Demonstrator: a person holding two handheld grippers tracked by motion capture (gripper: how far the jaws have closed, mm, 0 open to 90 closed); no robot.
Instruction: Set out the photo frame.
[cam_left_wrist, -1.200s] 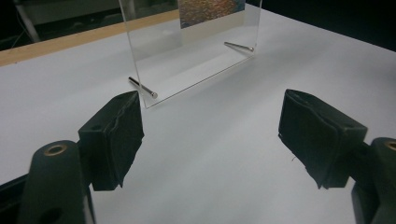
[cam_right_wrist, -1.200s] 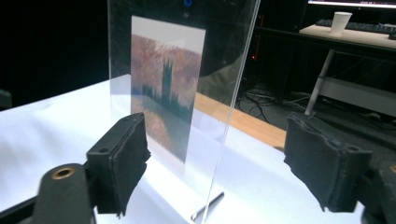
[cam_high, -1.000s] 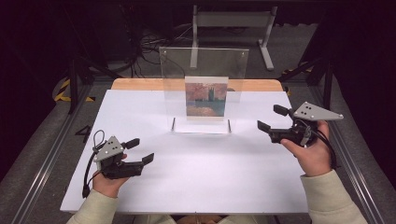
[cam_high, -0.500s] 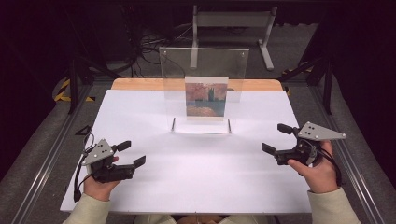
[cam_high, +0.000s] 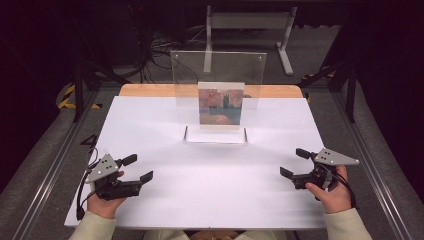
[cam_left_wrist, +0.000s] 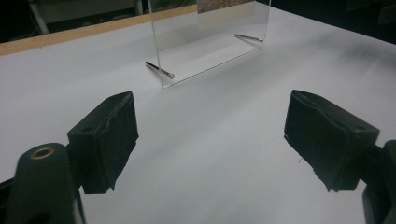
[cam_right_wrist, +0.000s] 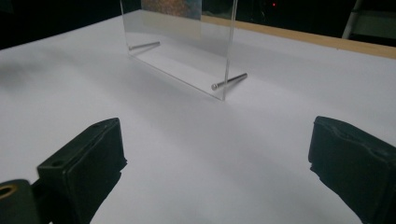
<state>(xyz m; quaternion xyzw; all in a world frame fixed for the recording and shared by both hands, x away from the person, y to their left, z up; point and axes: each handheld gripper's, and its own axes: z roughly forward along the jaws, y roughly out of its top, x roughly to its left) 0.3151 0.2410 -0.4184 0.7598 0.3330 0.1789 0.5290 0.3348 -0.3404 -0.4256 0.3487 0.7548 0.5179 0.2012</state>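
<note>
A clear acrylic stand (cam_high: 218, 95) holding a small painted picture (cam_high: 220, 105) is upright at the middle of the white table (cam_high: 200, 170). It rests on two metal pins (cam_left_wrist: 159, 69) (cam_right_wrist: 228, 80). My left gripper (cam_high: 137, 168) hovers near the front left corner, open, nothing between its jaws. My right gripper (cam_high: 295, 163) is at the front right, open as well and empty. In the left gripper view the stand (cam_left_wrist: 210, 37) is ahead and slightly left of centre; in the right gripper view the stand (cam_right_wrist: 180, 42) is ahead, also left of centre.
A wooden strip (cam_high: 150, 90) edges the far side of the table. Behind it stand a metal frame (cam_high: 247, 25) and loose cables (cam_high: 155, 50) on the dark floor. Metal rails (cam_high: 50, 165) run along both sides.
Both grippers have drawn back toward the front edge of the table, the left one further left, the right one lower and nearer. Both stay open.
</note>
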